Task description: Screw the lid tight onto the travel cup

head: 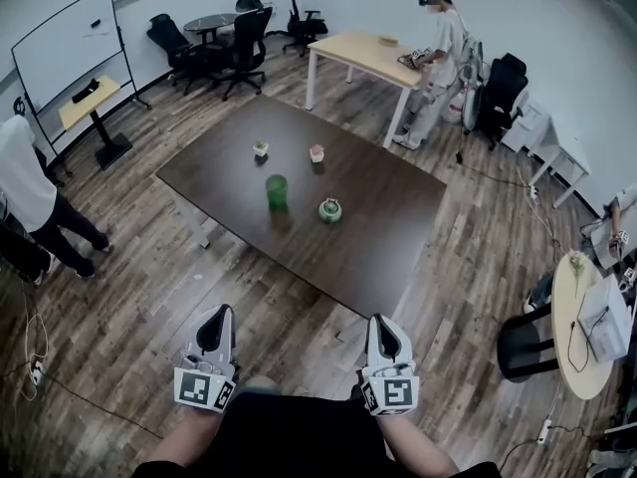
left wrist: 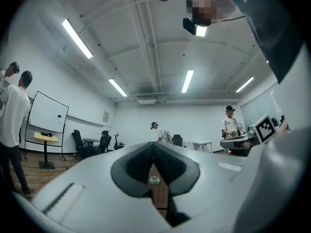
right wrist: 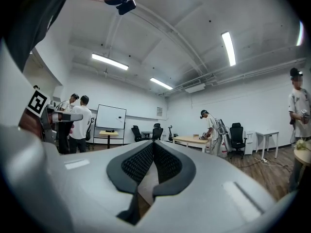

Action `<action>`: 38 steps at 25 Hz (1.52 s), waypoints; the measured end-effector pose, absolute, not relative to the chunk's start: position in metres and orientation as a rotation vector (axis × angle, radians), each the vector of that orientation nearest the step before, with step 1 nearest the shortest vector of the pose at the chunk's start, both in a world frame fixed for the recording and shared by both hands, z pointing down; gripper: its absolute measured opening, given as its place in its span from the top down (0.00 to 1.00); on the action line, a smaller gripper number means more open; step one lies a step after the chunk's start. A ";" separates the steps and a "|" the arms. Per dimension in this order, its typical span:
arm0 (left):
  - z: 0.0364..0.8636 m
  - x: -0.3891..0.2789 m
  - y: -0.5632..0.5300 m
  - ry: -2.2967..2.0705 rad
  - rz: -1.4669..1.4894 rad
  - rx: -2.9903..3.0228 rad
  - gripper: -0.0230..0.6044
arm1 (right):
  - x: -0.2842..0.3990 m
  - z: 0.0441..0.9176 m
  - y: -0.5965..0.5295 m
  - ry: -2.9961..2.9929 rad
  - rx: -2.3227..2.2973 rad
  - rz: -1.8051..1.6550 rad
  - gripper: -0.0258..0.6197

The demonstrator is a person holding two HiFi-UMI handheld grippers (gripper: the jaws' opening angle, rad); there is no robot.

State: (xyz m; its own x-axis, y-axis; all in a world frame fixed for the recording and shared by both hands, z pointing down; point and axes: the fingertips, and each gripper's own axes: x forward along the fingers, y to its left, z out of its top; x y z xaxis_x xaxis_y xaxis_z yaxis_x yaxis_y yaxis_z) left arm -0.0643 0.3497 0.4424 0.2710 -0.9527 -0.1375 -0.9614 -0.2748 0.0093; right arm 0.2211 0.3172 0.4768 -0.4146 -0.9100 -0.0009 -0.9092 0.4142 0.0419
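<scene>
The green travel cup (head: pixel 277 190) stands upright near the middle of a dark brown surface (head: pixel 383 232); its lid (head: pixel 329 210), round and green with some white, lies just beside the cup on the right, apart from it and not on it; behind them, further from the person, two small objects (head: pixel 261 148) (head: pixel 317 153) stand near each other, and I cannot tell what they are. In the head view both grippers are held low in front of the person, well apart from the surface and over the wooden floor (head: pixel 119 347); the left gripper (head: pixel 219 317) is at the left and the right gripper (head: pixel 381 321) at the right, and both point toward the surface. In the left gripper view the fingers (left wrist: pixel 138 165) of the left gripper are pressed together at their tips and hold nothing; through the small gap behind the tips the far lid (left wrist: pixel 154 180) is seen on the surface. In the right gripper view the fingers (right wrist: pixel 138 165) of the right gripper are also together at the tips, with nothing between them. A person (head: pixel 438 43) stands at a light wooden table (head: pixel 363 53) at the far side of the room; another person (head: pixel 25 192) stands at the left edge, near a whiteboard (head: pixel 65 43).
</scene>
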 end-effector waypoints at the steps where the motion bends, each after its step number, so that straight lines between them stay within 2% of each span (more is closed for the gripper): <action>1: 0.443 -0.061 0.347 1.847 0.175 -2.438 0.96 | 0.224 0.479 0.313 -2.626 1.684 -0.047 0.95; 9: 0.449 -0.062 0.289 1.843 0.166 -2.427 0.96 | 0.226 0.488 0.258 -2.626 1.668 -0.042 0.95; 30: 0.425 -0.144 -0.048 1.580 0.230 -2.593 0.96 | 0.140 0.453 -0.026 -2.471 1.909 -0.121 0.95; 38: 0.422 -0.152 -0.120 1.521 0.227 -2.631 0.96 | 0.118 0.442 -0.092 -2.450 1.922 -0.157 0.95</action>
